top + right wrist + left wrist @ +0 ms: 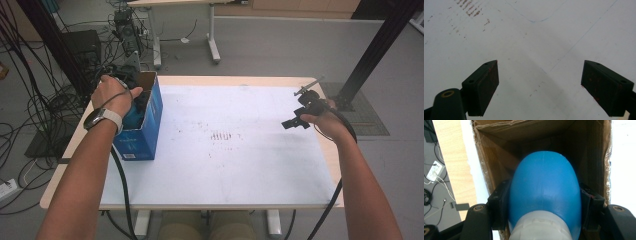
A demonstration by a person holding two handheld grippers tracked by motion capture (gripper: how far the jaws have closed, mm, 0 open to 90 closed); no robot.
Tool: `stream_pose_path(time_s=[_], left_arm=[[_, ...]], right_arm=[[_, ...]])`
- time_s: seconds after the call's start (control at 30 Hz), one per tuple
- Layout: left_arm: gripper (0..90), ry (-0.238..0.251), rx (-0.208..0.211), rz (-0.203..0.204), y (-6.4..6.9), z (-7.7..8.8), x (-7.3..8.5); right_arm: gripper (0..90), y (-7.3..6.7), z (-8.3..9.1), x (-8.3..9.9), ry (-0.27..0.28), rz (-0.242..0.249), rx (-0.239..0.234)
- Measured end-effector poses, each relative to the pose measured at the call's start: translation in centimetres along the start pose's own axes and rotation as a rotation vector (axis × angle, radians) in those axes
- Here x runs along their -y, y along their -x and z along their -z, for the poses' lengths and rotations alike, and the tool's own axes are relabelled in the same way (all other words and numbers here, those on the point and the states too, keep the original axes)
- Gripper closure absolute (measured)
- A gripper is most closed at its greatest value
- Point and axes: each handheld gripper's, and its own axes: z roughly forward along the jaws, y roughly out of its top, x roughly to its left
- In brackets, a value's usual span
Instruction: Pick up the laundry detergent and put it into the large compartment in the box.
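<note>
The blue rounded object [545, 195] sits clamped between the left gripper's [545, 205] fingers, inside the open cardboard box [499, 150]. Its smooth curve could slip from the pads, or catch the box wall just beside the fingers. The right gripper [540, 87] hovers over the tabletop [536, 37], fingers wide apart and empty.

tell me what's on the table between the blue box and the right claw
Nothing stands there. High view: between blue box and right claw lies bare white sheet, only reddish-brown smudges.
</note>
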Motion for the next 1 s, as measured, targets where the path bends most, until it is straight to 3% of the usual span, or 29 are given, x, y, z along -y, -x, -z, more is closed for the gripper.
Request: stream_pose_path(time_s=[0.37,1.0], left_arm=[[37.7,-0.015,0.001,-0.001,0.0,-1.2,-0.2],[37.6,-0.012,0.004,-0.011,-0.1,-1.3,-0.2]], right_arm=[[14.7,0.1,0.0,0.2,-0.005,-0.006,0.002],[14.7,-0.3,0.0,0.9,-0.003,-0.016,0.004]])
